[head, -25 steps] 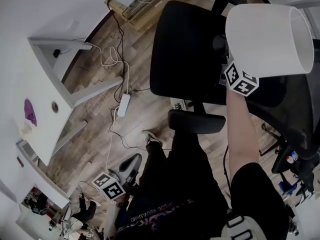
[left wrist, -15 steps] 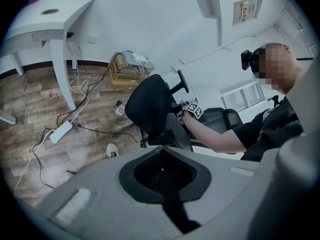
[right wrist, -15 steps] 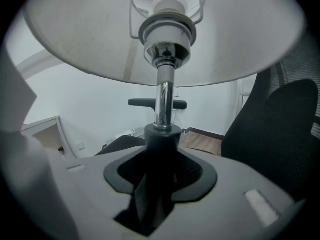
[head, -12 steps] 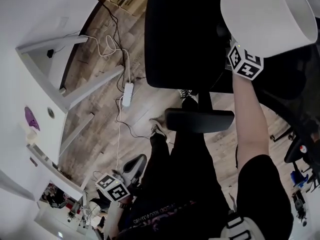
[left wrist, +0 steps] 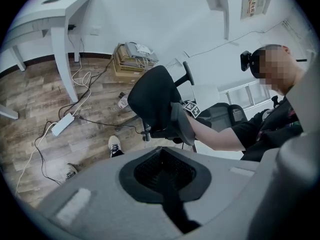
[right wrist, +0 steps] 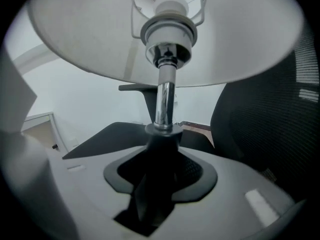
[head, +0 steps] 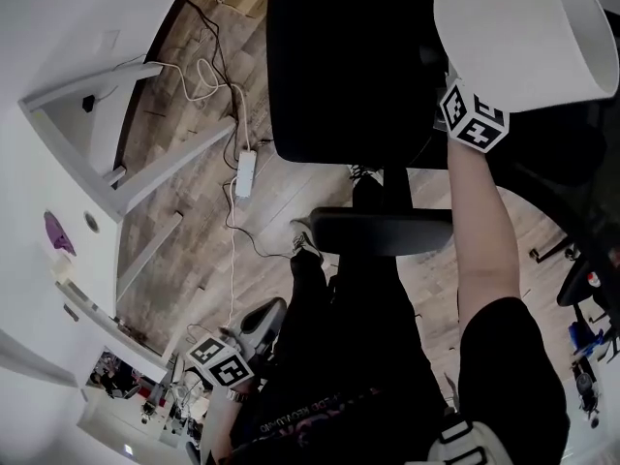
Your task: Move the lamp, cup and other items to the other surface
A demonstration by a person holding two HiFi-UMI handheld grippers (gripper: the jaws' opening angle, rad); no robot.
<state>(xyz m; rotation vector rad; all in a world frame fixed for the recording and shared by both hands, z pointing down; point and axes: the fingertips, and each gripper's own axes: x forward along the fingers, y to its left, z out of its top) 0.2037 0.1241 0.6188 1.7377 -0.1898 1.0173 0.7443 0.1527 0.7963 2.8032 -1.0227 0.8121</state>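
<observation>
I carry a lamp with a white drum shade [head: 523,37] high at the right of the head view, above a black office chair. My right gripper [head: 463,105] is shut on the lamp's dark stem base. In the right gripper view the chrome stem [right wrist: 164,101] rises straight out of the right gripper [right wrist: 161,149] into the shade [right wrist: 90,39] and bulb socket. My left gripper [head: 257,320] hangs low beside my leg; its jaws are together with nothing in them. The left gripper [left wrist: 165,184] points across the floor toward the chair. No cup shows in any view.
The black office chair [head: 358,76] stands right in front of me, its armrest [head: 383,232] close to my legs. A white desk [head: 39,163] with a purple item [head: 56,232] lies at left. A power strip [head: 244,174] and cables cross the wooden floor. More chair bases stand at right.
The lamp stays in my right gripper at the same height. The view has shifted slightly, so the chair fills more of the top. The left gripper still hangs low.
</observation>
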